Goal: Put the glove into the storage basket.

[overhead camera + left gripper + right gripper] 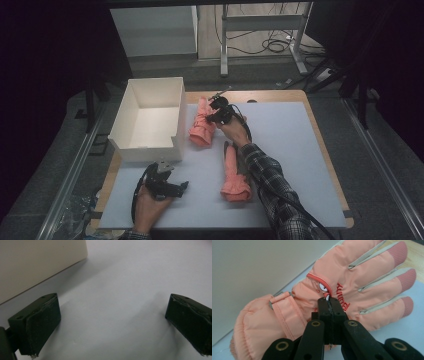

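Note:
A peach winter glove (201, 127) lies flat on the white mat beside the box, fingers pointing away from me; the right gripper view shows its back (362, 282) with red lettering. My right gripper (216, 107) is over it. Its jaws are pressed together, and their tips (329, 301) pinch the fabric at the glove's logo. A second peach glove (235, 172) lies nearer me, partly under the right forearm. My left gripper (177, 189) rests low over the mat near the front left, its jaws wide apart (112, 327) with nothing between them.
An open white cardboard box (145, 154) stands at the mat's left, close to the far glove; its wall shows in the left gripper view (37, 262) and the right gripper view (262, 265). The white mat (285, 150) covers a wooden table. Table legs and cables lie beyond.

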### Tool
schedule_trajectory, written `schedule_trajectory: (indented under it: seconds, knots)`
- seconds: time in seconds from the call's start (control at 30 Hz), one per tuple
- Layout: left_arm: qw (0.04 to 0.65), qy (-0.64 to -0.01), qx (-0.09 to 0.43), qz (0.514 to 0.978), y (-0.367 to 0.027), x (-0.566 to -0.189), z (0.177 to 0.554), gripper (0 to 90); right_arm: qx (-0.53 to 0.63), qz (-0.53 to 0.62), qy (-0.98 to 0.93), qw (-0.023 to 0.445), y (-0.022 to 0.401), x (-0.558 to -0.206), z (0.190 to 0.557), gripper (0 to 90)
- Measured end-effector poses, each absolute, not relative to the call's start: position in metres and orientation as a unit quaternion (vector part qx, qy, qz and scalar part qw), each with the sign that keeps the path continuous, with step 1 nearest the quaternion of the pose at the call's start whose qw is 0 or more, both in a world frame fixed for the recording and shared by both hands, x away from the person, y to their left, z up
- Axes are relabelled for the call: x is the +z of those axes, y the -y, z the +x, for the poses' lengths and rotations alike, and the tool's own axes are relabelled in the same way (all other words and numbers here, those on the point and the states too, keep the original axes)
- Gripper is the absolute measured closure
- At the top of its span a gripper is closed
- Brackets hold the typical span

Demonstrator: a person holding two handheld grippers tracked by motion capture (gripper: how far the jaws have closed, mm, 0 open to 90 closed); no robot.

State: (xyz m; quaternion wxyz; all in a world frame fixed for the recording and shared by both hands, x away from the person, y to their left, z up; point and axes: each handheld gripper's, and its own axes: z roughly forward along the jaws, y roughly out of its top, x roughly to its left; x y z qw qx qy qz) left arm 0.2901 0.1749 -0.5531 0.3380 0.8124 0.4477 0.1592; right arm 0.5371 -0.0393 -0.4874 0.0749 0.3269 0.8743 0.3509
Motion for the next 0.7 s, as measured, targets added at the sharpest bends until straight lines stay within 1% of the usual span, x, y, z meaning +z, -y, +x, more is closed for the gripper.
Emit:
schedule_trajectory:
  seconds: [0.47,0.7]
  knots:
    - [0.338,-0.447,0.159,0.813,-0.175,-0.553,0.29,0.1,0.374,0.294,-0.878,0.059,0.049,-0.447,0.51,89.2]
    - [0.338,-0.447,0.16,0.813,-0.175,-0.553,0.29,0.1,0.384,0.281,-0.878,0.06,0.061,-0.42,0.493,89.2]
